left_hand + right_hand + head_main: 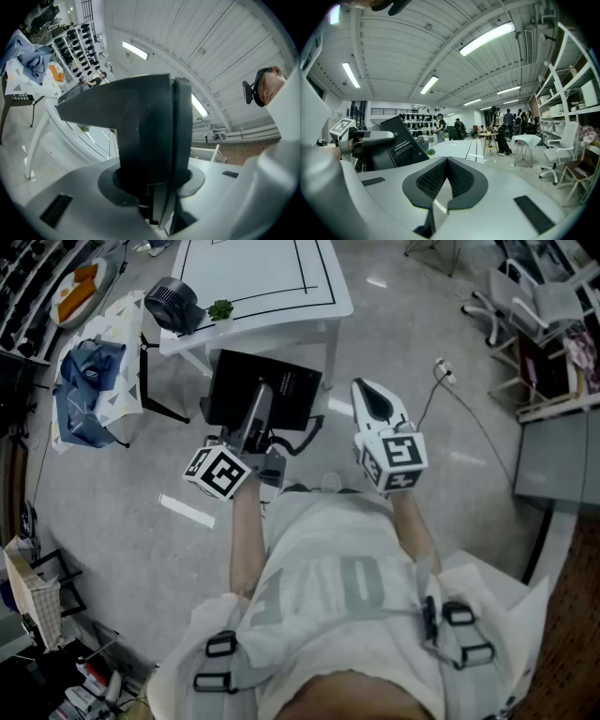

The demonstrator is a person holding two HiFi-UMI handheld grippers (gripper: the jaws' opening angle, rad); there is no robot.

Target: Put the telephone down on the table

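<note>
The left gripper [259, 424] is clamped on the black telephone [265, 388] near its lower edge, holding it in the air just short of the white counter [272, 277]. The telephone looks rigid, smooth and top-heavy (it may pivot). The right gripper [373, 399] is closed and empty. The only container is a far dish [80, 292] holding orange pieces.

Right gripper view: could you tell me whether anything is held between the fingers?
No, the right gripper has its fingers closed together at the tips with nothing between them.
</note>
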